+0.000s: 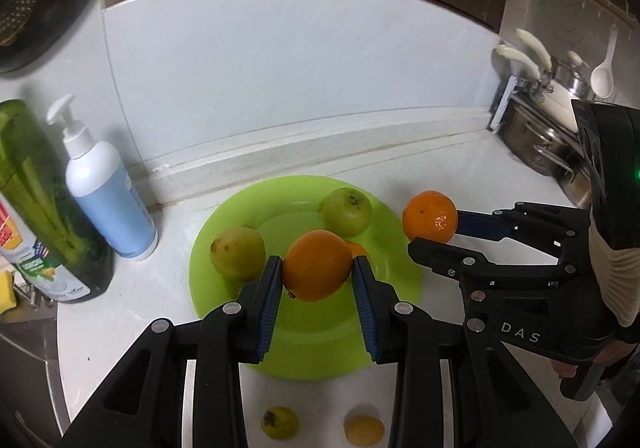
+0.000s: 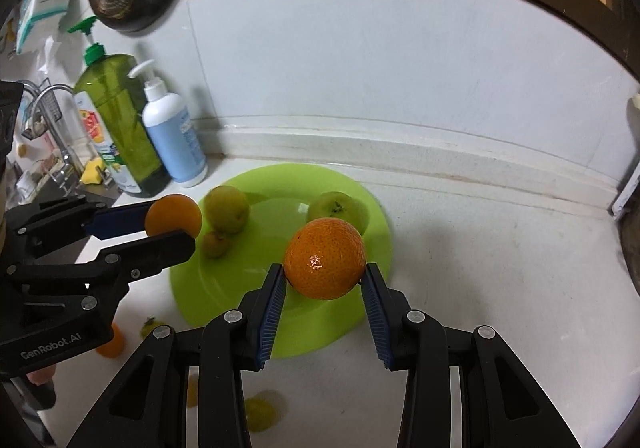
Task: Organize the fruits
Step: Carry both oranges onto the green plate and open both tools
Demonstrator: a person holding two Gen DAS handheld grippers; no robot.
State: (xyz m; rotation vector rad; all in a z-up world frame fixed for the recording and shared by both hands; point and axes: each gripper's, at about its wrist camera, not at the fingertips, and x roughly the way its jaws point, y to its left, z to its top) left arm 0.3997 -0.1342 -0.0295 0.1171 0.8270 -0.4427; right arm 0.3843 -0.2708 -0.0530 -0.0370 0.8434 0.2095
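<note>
Between the pads of our left gripper (image 1: 316, 272) sits an orange (image 1: 316, 266), clamped above the green plate (image 1: 224, 312); our right gripper (image 2: 325, 282) clamps a second orange (image 2: 326, 264) over the plate's right rim. We judge lowering and releasing comes next, clear of the two guavas (image 1: 238, 253).

Two oranges hang over a lime-green plate (image 1: 224, 216): one orange (image 1: 316, 266) clamped by the left fingers (image 1: 270, 288), the other (image 2: 325, 258) by the right fingers (image 2: 276, 296). Two green guavas (image 1: 238, 252) (image 1: 347, 211) lie on the plate; small yellow fruits (image 1: 279, 423) sit on the counter (image 1: 132, 300).
</note>
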